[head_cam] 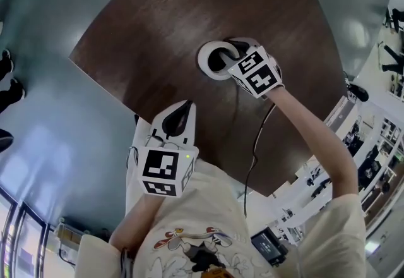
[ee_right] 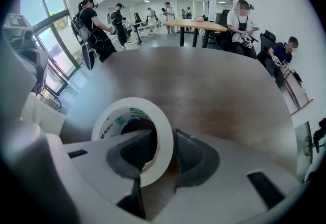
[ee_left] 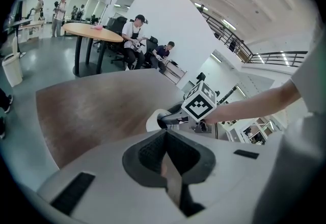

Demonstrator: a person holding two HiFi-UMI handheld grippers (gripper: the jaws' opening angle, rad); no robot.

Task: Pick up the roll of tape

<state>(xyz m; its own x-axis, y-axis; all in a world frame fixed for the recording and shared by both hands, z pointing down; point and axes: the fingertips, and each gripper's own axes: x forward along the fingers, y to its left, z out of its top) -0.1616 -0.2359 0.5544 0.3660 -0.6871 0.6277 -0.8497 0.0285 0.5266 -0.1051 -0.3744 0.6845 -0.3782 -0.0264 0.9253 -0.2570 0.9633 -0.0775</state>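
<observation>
**Two grippers, one roll of tape, one dark table**

Two grippers are in my views, and each carries one marker cube. Nearest me, at the lower middle of the head view, the left gripper (head_cam: 187,104) hangs over the near edge of the table (head_cam: 158,24). Its jaws are pressed together with nothing between them. A single black cable (head_cam: 255,144) runs down the lower right of that view, beside my right forearm.

Further out, at the centre of the head view, the right gripper (head_cam: 229,54) points steeply down onto the one roll of tape (head_cam: 207,63). Its cube covers the roll's right side there. In the right gripper view, one jaw sits inside the core and the other outside, and the pads look clamped on the roll's wall.

The roll is a thick white ring lying flat on the brown wood, a little right of the tabletop's middle. Its inner core carries small coloured print that I cannot read.

Beyond my table, at the top of the right gripper view, stands one round pale table (ee_right: 196,24) on dark legs. Two seated people (ee_right: 243,27) are at the upper right, and others stand at the upper left.
</observation>
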